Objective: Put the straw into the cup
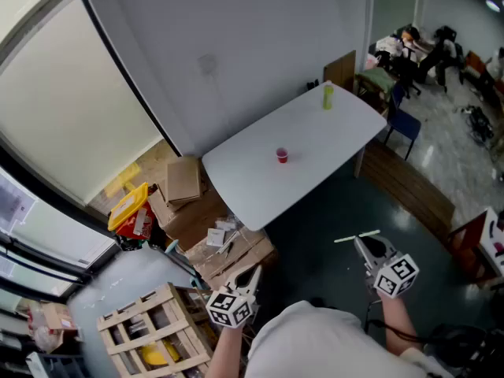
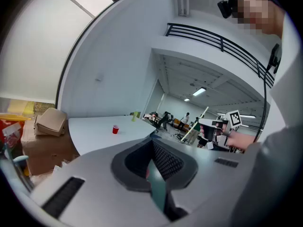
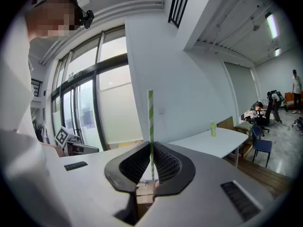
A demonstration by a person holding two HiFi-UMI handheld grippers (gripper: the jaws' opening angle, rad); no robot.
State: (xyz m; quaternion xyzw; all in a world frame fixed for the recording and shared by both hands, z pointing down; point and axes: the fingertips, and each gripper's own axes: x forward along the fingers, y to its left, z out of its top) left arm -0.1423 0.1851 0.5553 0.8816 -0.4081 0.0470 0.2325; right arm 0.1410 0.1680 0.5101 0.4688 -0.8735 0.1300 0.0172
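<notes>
Green-striped straw [image 3: 150,117] stands clamped between right gripper's [image 3: 151,150] jaws.

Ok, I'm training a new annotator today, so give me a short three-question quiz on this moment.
1. True or false: the straw is clamped in the right gripper.
2. Where does the red cup stand? A) on the floor B) on the white table C) on a chair
3. Fill in: the left gripper has its jaws ____, with nothing between them.
Key: 1 true; 2 B; 3 shut.
</notes>
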